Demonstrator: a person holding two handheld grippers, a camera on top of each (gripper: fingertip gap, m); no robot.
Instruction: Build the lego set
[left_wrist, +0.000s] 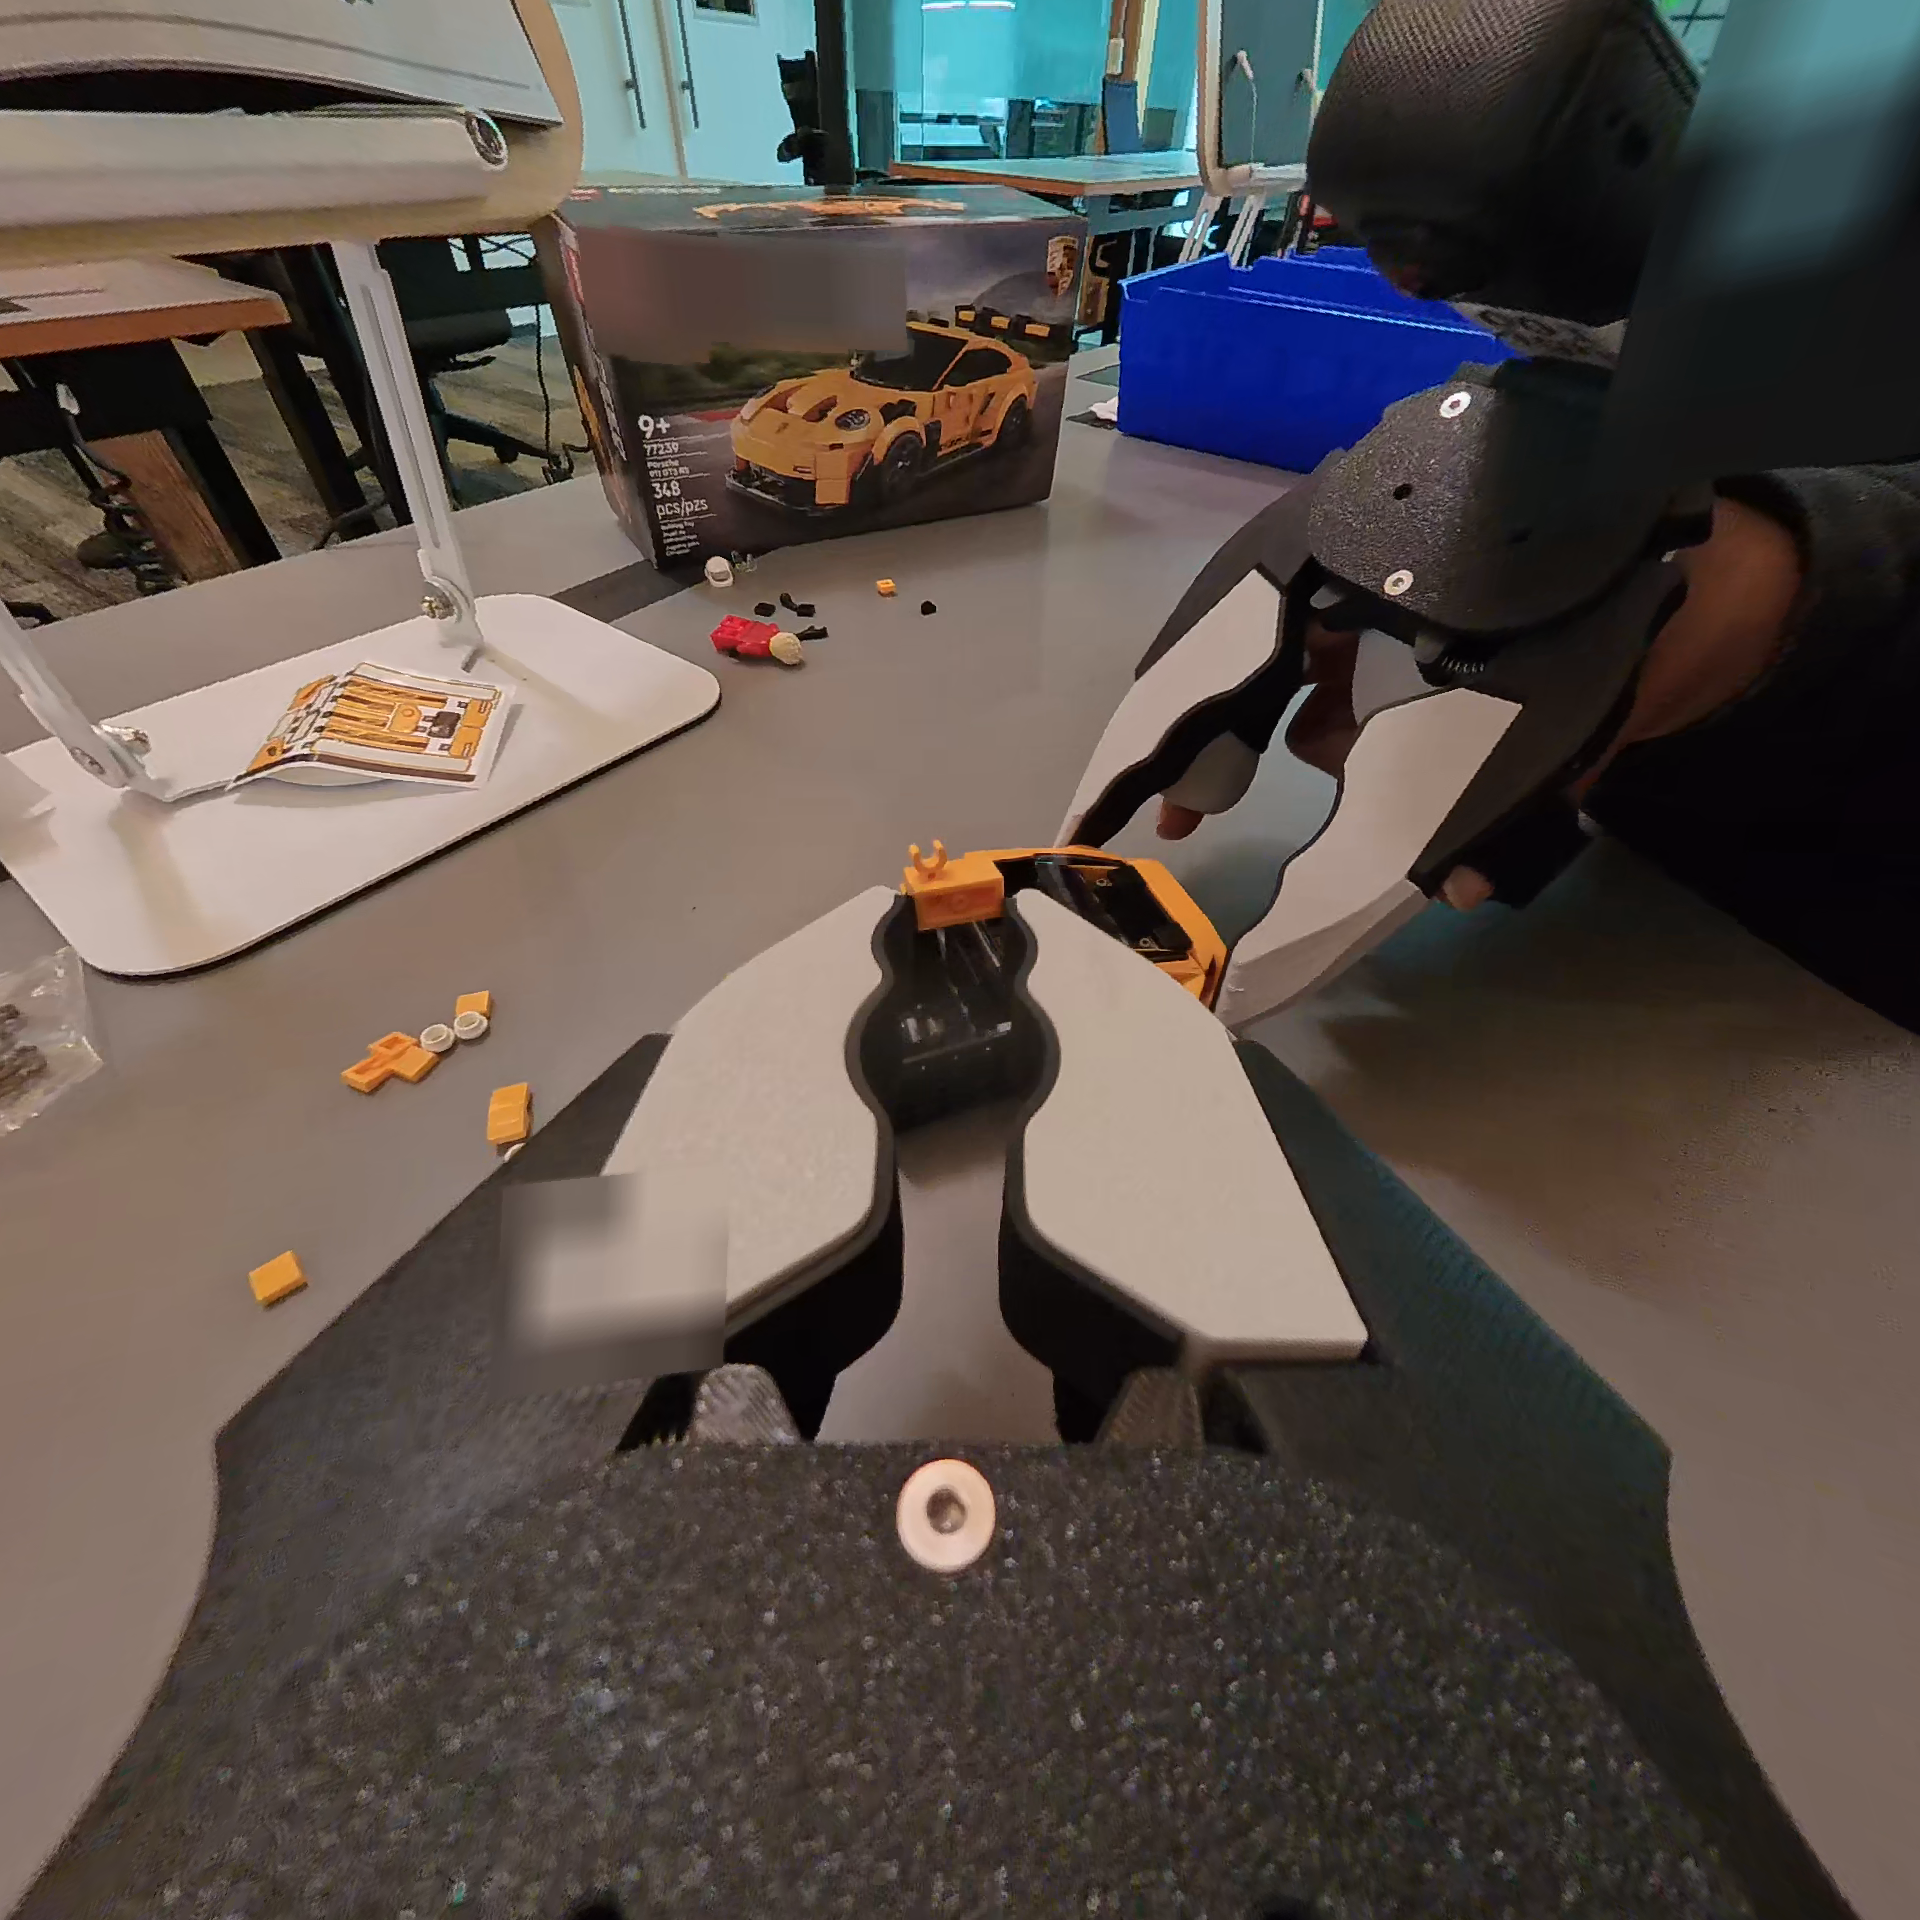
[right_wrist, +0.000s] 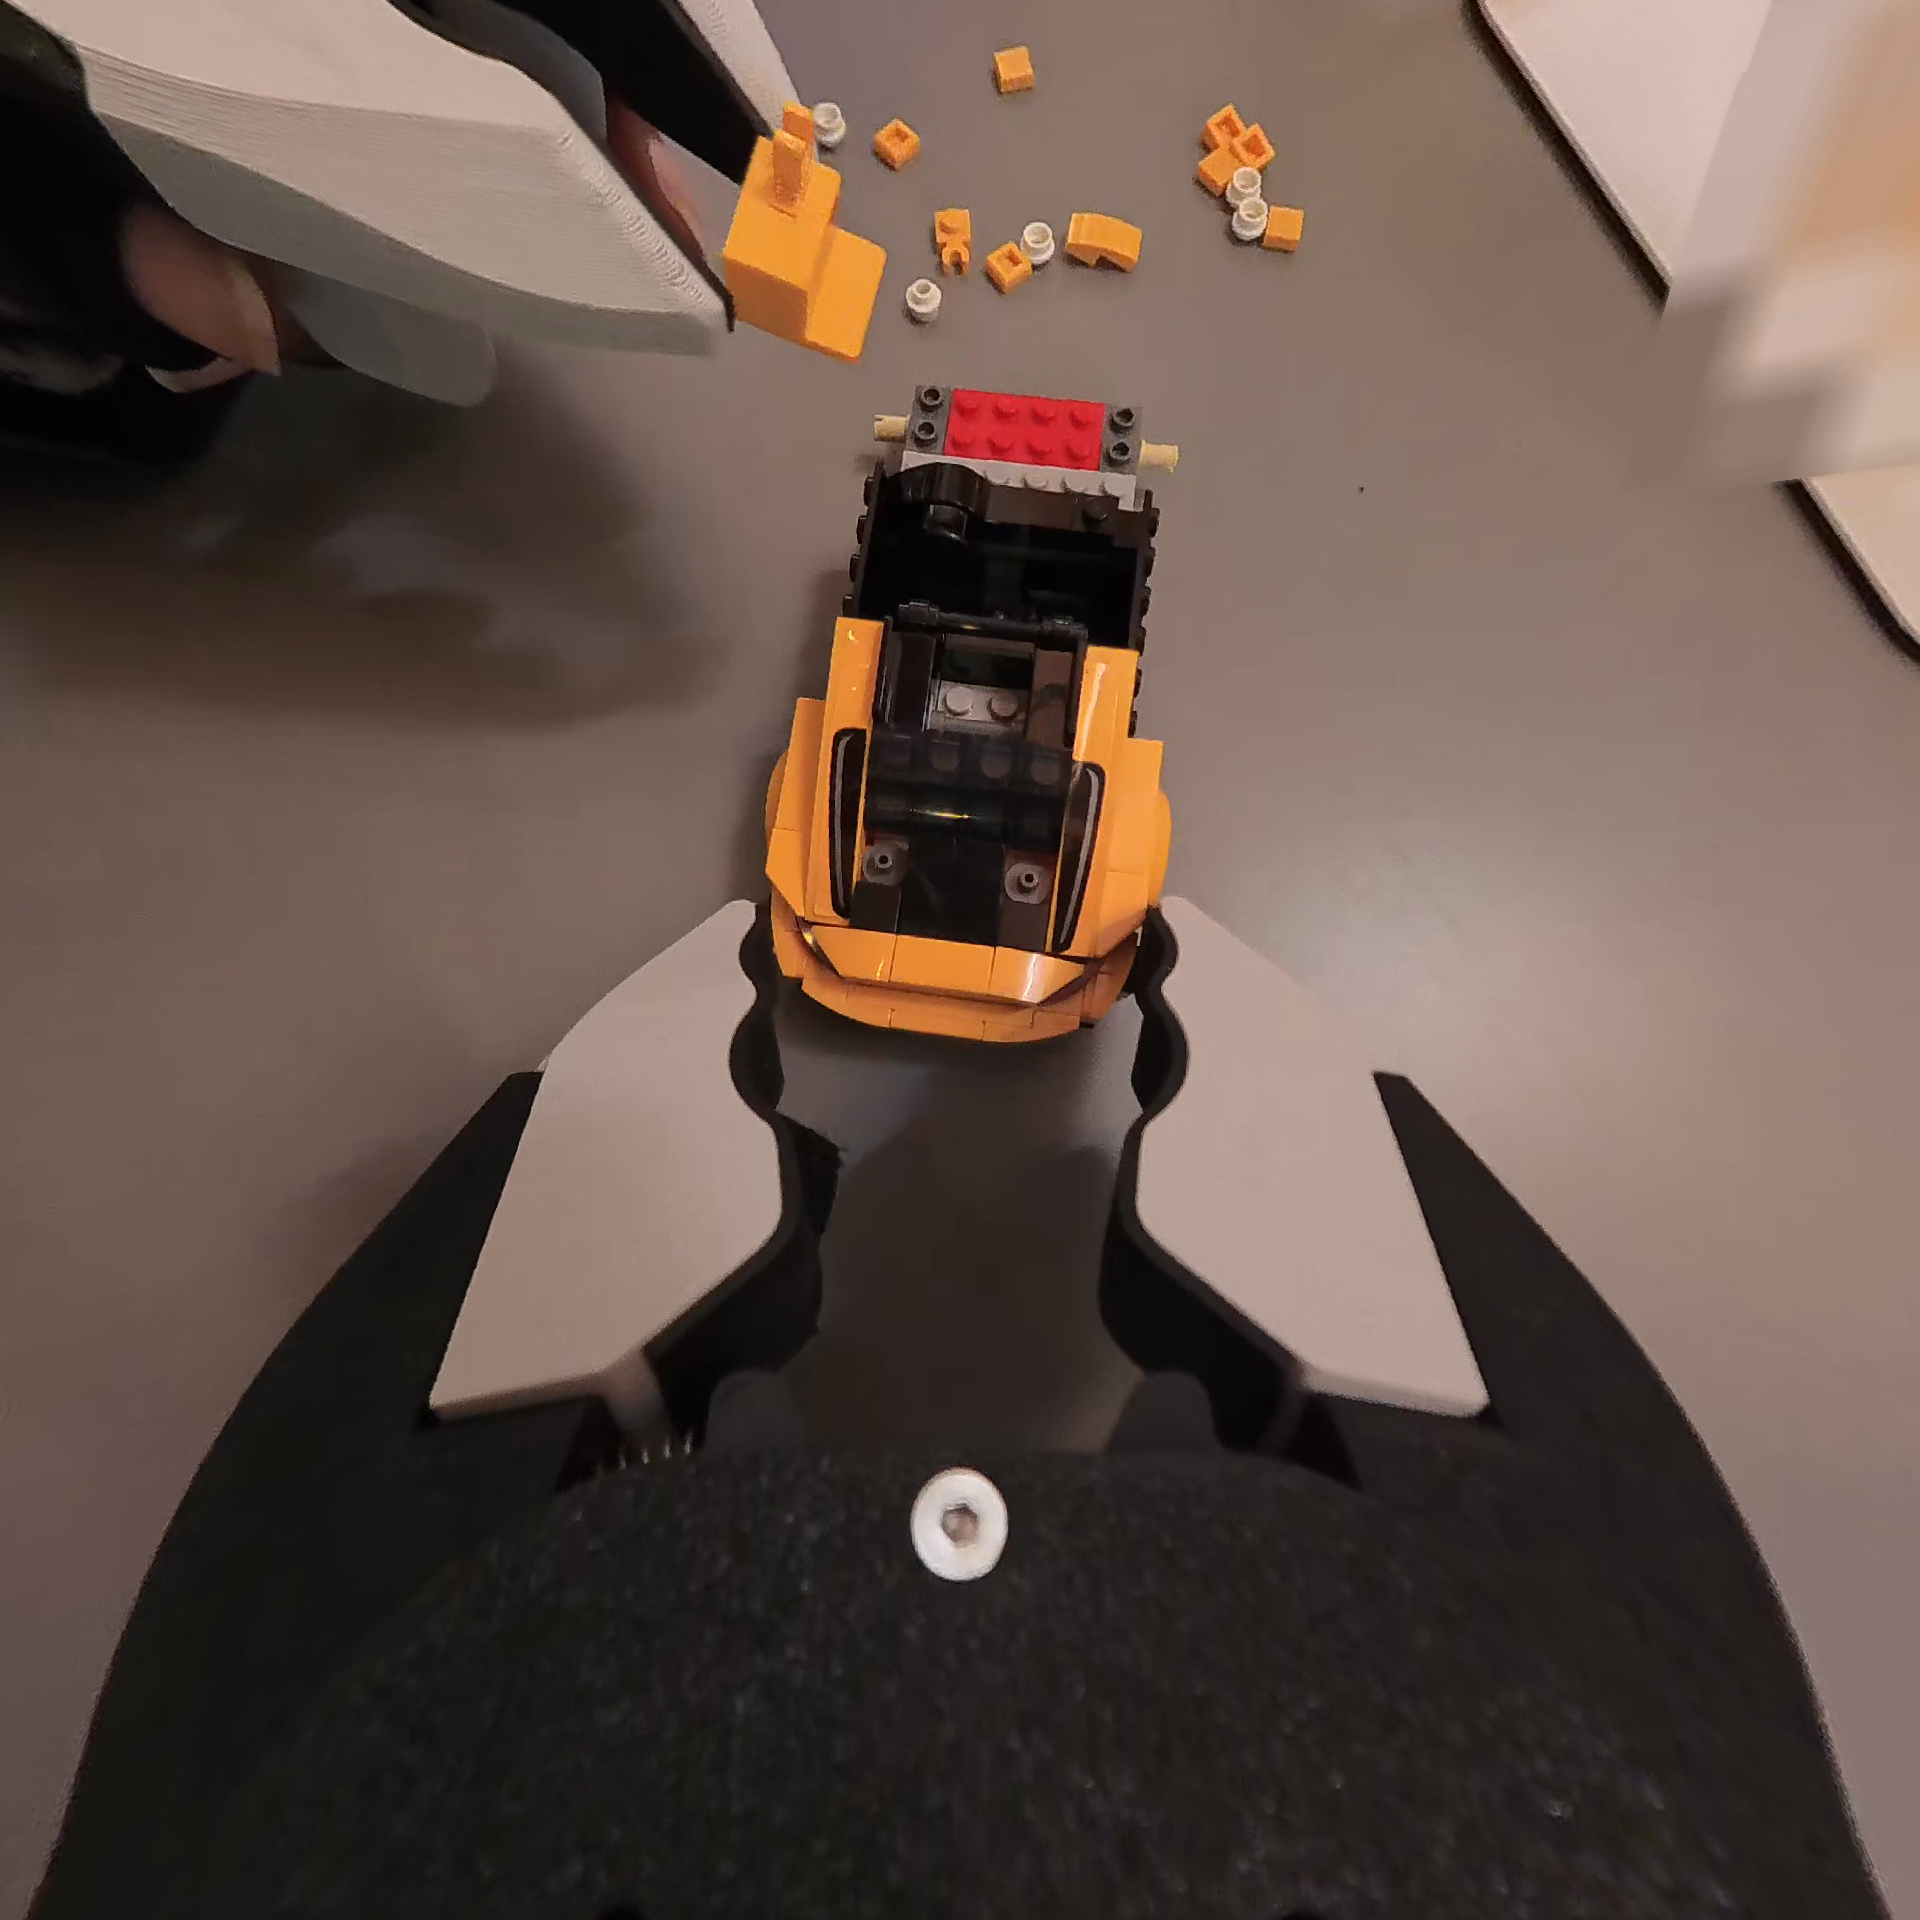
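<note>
A part-built orange and black lego car (right_wrist: 961, 831) stands on the grey table (right_wrist: 1455, 935), its red-topped rear end pointing away from my right gripper. My right gripper (right_wrist: 961, 930) has its fingers on both sides of the car's nose and is shut on it. My left gripper (left_wrist: 951, 904) is shut on a small orange piece (left_wrist: 951, 896) with a clip on top. It holds the piece just above the car (left_wrist: 1132, 914). In the right wrist view the left gripper's fingers (right_wrist: 416, 208) hold that piece (right_wrist: 800, 249) above the table, beyond the car's rear and to its left.
Loose orange and white pieces (right_wrist: 1039, 249) lie beyond the car, and more show in the left wrist view (left_wrist: 416, 1049). The lego box (left_wrist: 831, 384), a red minifigure (left_wrist: 753, 639), a white stand base (left_wrist: 312, 831) with a sticker sheet (left_wrist: 374, 727) and a blue bin (left_wrist: 1278, 364) sit farther off. The gap from one gripper's tips to the other's is roughly 9 cm. The red minifigure (left_wrist: 753, 639) lies around 20 cm away from my right fingertips.
</note>
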